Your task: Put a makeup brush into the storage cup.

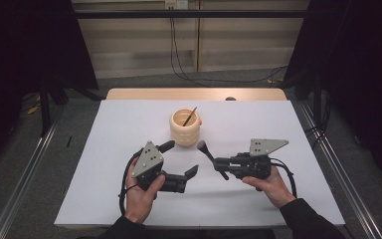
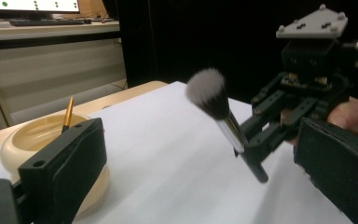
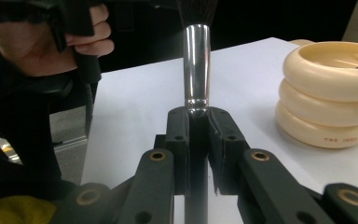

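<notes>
The white surface (image 1: 129,189) takes up most of what I can see, and toward its far middle stands a cream ribbed holder (image 1: 185,128) with a thin gold-handled brush (image 1: 190,116) leaning inside it. Nearer the person, the left tool (image 1: 181,160) hangs just beside the holder with its jaws spread wide and nothing between them. The right tool (image 1: 222,167) is closed on the dark handle of a makeup brush (image 2: 217,108), gripping just below the shiny ferrule, so the fluffy head stands up and tilts toward the holder, clear of the surface. This looks to me like the carrying step: brush picked up, not yet stowed. The next move would call for swinging it over the holder's mouth, turning it handle-down, then easing the grip apart without knocking the thin brush.
</notes>
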A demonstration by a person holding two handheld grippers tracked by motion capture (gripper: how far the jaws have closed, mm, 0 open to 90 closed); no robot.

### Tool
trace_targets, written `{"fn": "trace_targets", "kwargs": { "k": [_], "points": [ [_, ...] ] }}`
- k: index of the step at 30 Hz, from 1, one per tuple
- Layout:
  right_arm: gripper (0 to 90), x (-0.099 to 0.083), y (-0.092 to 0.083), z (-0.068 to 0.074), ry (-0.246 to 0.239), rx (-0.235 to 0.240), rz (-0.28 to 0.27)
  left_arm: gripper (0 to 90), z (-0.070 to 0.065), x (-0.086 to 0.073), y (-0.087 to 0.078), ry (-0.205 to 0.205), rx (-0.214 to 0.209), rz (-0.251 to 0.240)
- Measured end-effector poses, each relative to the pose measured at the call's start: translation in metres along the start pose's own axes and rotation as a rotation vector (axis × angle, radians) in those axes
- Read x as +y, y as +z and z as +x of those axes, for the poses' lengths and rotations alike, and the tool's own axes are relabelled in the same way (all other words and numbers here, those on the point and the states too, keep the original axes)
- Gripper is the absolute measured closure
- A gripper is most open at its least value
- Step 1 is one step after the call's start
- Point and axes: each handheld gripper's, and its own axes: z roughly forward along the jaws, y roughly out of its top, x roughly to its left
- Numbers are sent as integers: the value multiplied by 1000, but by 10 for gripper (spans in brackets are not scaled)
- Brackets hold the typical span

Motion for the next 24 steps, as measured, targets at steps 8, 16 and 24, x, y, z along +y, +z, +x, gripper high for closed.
{"fn": "trace_targets", "kwargs": {
  "k": [8,16,24],
  "points": [
    [790,0,5,2,0,4,-8,30,-4,6,8,26,-16,13],
    [790,1,7,3,5,2,-14,43,-5,9,15,18,-44,22],
    [790,3,7,4,5,3,-31,65,-11,13,26,-5,-54,3]
  ]
}}
